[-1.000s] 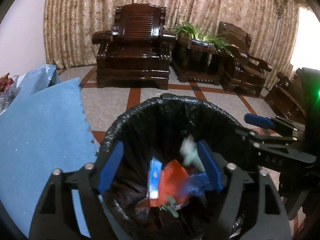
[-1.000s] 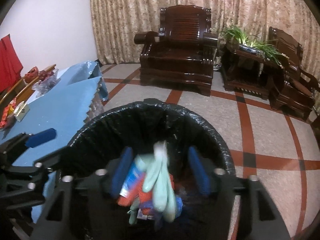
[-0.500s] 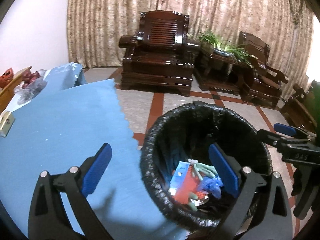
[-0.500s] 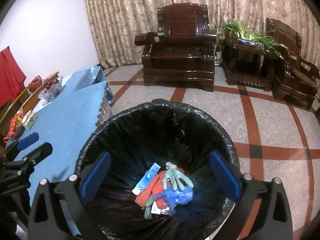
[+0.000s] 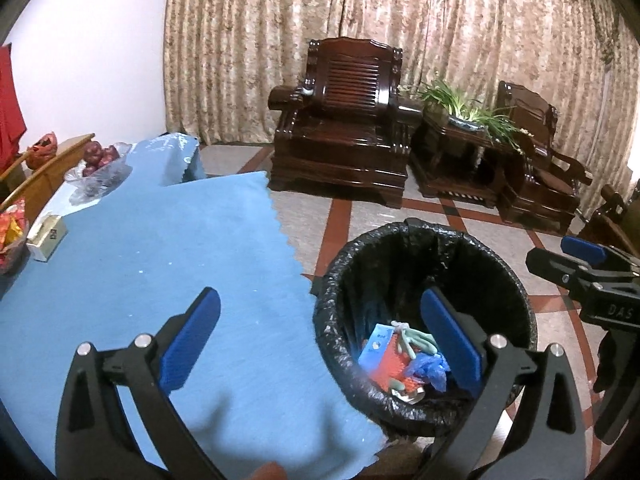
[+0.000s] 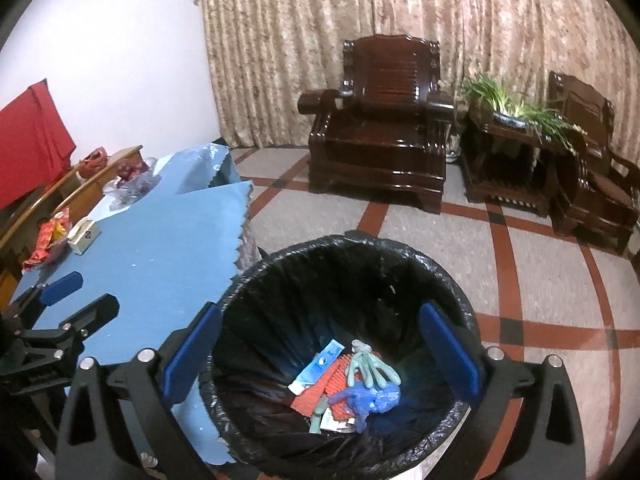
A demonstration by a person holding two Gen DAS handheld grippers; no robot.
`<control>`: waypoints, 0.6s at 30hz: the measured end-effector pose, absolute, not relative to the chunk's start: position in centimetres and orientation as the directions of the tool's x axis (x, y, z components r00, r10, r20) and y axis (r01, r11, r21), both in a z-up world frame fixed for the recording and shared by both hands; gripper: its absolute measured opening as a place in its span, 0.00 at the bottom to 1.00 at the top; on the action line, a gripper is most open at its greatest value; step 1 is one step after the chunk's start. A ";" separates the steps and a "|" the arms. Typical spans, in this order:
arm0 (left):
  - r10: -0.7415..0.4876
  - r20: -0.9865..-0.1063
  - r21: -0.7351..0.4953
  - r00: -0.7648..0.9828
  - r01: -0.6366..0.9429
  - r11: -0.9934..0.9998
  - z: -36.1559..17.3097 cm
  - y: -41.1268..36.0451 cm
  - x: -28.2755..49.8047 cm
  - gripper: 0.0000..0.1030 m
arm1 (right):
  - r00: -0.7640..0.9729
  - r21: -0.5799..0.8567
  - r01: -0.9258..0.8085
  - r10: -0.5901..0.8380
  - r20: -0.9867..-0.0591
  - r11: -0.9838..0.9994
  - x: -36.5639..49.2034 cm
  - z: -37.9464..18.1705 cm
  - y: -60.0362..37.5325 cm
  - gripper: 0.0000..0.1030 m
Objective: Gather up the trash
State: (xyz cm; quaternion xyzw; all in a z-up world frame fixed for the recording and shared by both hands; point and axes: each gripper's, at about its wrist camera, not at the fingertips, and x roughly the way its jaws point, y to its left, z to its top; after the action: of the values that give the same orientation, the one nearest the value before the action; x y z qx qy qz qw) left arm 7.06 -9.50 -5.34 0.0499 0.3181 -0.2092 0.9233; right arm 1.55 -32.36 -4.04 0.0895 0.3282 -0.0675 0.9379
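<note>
So at the far left edge of the table (image 5: 132,248), the one under the blue cloth, there's a red snack wrapper (image 6: 50,236), then a small box (image 5: 46,236) right beside it, and toward the far corner a clear bowl of red fruit (image 5: 100,168).

My left claw (image 5: 320,336) hangs over the table's right edge, wide open and grasping nothing: one blue finger over the cloth, the other over the bin. Its jaws have just been opening, with nothing between them.

Just past that zigzag edge of the cloth stands the trash bin (image 6: 460,292) with its black liner, on the tiled floor (image 6: 540,264). The trash is down at the bottom of it: a pale green glove (image 6: 372,368), a crumpled blue glove (image 6: 372,396), a red mesh piece (image 6: 320,388) and a little white-and-blue tube (image 6: 318,366), all piled touching each other.

My right claw (image 6: 320,356) is right above the bin mouth, also released, jaws spread about as wide as the rim and nothing in them. They've just been opening too.

Further right and well behind: a dark wooden armchair (image 6: 384,120), a side table with a green plant (image 6: 520,108), and another chair (image 6: 592,160) in front of the curtains (image 6: 400,0).
</note>
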 end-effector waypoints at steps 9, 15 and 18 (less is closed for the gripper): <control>-0.327 -0.580 -0.036 0.746 0.377 0.926 -3.2 -8.0 4.7 0.95 | 0.800 0.114 0.134 -0.040 -0.599 0.984 -0.2 -1.6 -29.9 0.94; -0.319 -0.558 -0.027 0.766 0.367 0.930 -1.6 -7.4 3.7 0.95 | 0.813 0.094 0.103 -0.030 -0.582 0.990 -1.0 -0.2 -28.7 0.94; -0.320 -0.544 -0.027 0.776 0.365 0.931 -0.8 -7.2 3.2 0.95 | 0.817 0.093 0.096 -0.025 -0.576 0.991 -1.2 0.2 -28.5 0.94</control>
State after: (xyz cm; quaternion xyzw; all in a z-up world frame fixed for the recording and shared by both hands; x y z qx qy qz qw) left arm 3.21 -7.17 -0.81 0.0398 0.2813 -0.1818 0.9414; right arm -1.24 -28.52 0.21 0.0591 0.3007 -0.0317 0.9514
